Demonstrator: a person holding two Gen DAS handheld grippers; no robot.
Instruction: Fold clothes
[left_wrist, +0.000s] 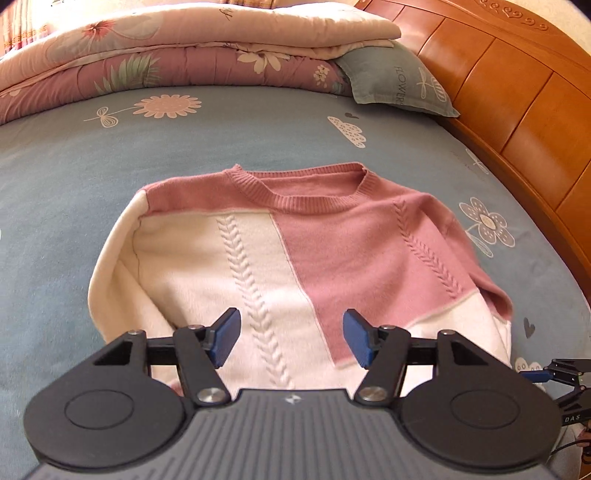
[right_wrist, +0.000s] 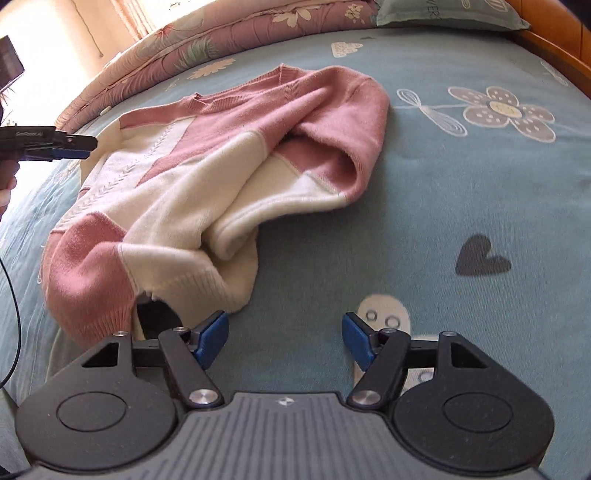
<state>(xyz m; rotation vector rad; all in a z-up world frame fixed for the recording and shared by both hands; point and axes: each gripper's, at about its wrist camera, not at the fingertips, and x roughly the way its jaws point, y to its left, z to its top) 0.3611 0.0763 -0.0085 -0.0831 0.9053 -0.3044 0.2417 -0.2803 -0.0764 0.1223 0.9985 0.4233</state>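
Observation:
A pink and cream knit sweater (left_wrist: 295, 251) lies front up on the blue bed sheet (left_wrist: 74, 177), collar away from me. Its sleeves are folded in over the body. In the left wrist view my left gripper (left_wrist: 291, 338) hovers open above the sweater's lower part, nothing between its blue pads. In the right wrist view the sweater (right_wrist: 207, 177) lies to the left, one folded sleeve bulging on its right side. My right gripper (right_wrist: 284, 341) stands open over bare sheet just right of the sweater's hem corner. The left gripper (right_wrist: 79, 146) shows at the far left edge there.
A folded floral quilt (left_wrist: 177, 48) and a grey-blue pillow (left_wrist: 399, 81) lie at the head of the bed. A wooden headboard (left_wrist: 517, 92) curves along the right. A cable (right_wrist: 13, 314) hangs at the left edge. The sheet (right_wrist: 461, 206) stretches right of the sweater.

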